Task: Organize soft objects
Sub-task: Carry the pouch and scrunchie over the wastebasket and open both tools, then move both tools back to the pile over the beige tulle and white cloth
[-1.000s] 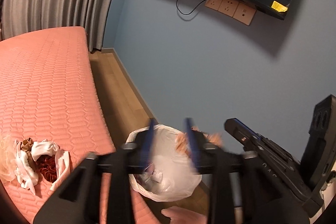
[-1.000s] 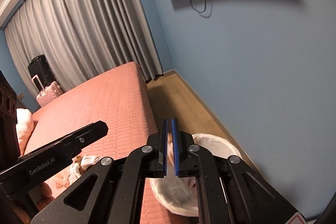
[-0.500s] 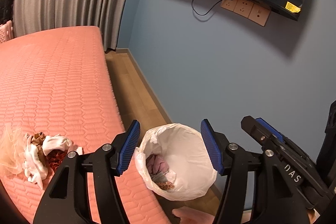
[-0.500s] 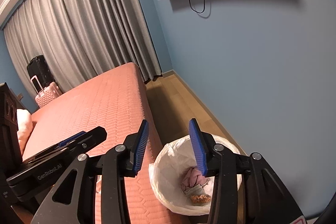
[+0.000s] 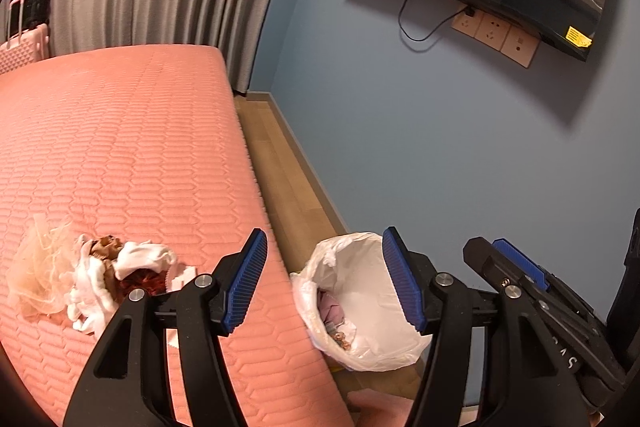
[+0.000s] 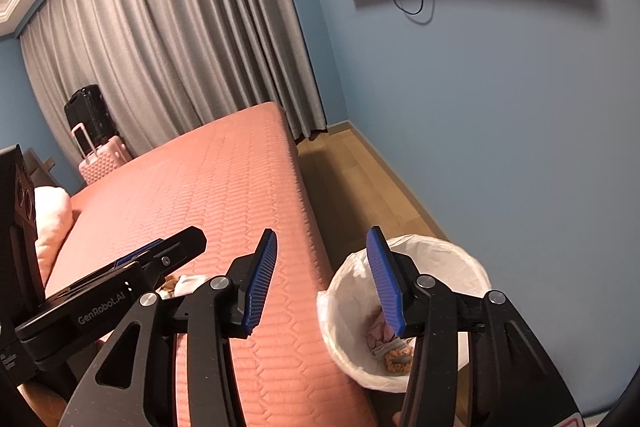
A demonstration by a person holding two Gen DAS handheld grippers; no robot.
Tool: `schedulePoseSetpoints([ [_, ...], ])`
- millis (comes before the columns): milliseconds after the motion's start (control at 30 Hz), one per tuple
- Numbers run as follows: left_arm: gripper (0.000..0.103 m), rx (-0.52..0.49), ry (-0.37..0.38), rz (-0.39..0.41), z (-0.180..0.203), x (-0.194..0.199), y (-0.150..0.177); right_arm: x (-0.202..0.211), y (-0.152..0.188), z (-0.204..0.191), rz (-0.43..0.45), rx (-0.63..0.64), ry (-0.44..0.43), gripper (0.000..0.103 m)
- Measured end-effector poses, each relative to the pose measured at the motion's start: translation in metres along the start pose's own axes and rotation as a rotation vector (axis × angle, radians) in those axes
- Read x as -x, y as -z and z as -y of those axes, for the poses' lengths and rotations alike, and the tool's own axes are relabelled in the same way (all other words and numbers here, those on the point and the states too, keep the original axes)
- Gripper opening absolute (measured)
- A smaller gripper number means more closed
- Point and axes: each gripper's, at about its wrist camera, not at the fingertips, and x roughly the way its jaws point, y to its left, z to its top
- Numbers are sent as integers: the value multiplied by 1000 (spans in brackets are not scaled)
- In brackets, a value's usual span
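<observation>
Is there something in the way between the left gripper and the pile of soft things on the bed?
Nothing visible is. The left gripper is open and empty, and only bare pink bed cover lies between it and the pile of soft things. The lined bin stands to the other side, on the floor.

Soft pile [image 5: 96, 279] on bed [image 5: 132, 155]; lined bin [image 5: 360, 303] beside.

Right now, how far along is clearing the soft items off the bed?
Done: some soft items lie in the lined bin, pink fabric among them. In hand: nothing; the left gripper is open and empty, the right gripper's jaws are opening with nothing between them. Left: the pile of soft items on the bed.
</observation>
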Motion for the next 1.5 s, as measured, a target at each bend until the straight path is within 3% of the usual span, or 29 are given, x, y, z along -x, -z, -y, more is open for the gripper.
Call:
schedulePoseSetpoints([
  [167, 57, 26, -20, 4, -16, 8, 5, 0, 8, -16, -9, 16, -15, 53],
  [467, 68, 95, -78, 13, -55, 22, 18, -7, 27, -51, -53, 56, -49, 56],
  [800, 88, 184, -196, 7, -123, 42, 40, -23, 55, -96, -111, 93, -95, 59],
  [1500, 90, 375, -419, -80, -296, 54, 91, -113, 137, -219, -341, 210, -202, 59],
])
